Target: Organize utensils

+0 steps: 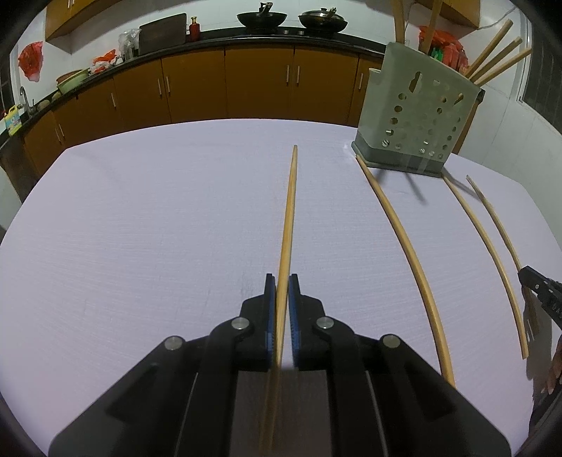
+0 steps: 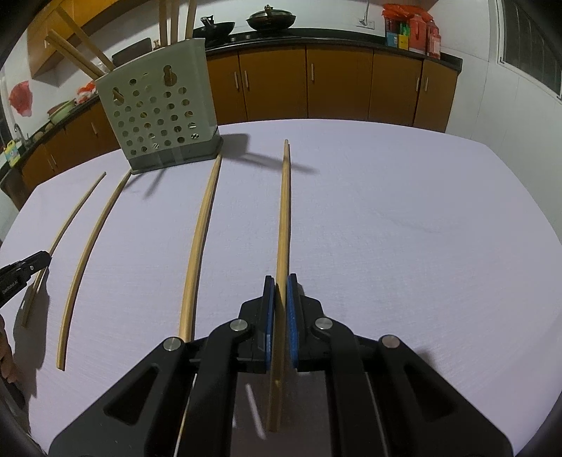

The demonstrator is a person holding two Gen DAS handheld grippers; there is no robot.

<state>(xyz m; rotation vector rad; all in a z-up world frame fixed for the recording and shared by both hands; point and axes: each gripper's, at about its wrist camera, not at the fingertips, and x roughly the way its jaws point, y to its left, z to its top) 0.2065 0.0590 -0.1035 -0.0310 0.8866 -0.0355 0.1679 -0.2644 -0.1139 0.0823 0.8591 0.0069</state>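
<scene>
Pinching one chopstick (image 1: 288,211) between their blue pads, the left tongs (image 1: 282,281) are pressed shut on it near its thick end, and its thin tip points out over the pale tabletop (image 1: 140,228). The right tongs (image 2: 280,281) grip a second chopstick (image 2: 283,211) the same way, clamped tight with its tip aimed across the tabletop. Between the two held sticks, two more loose chopsticks (image 2: 200,228) (image 2: 91,239) lie flat on the cloth, roughly parallel, their far ends just at the base of the perforated grey utensil holder (image 2: 161,116). That holder stands upright toward the tabletop's far edge with several chopsticks already leaning out of its top. Behind it runs a dark kitchen counter (image 1: 246,35) over orange cabinets (image 1: 260,81), carrying two woks (image 1: 261,17).
</scene>
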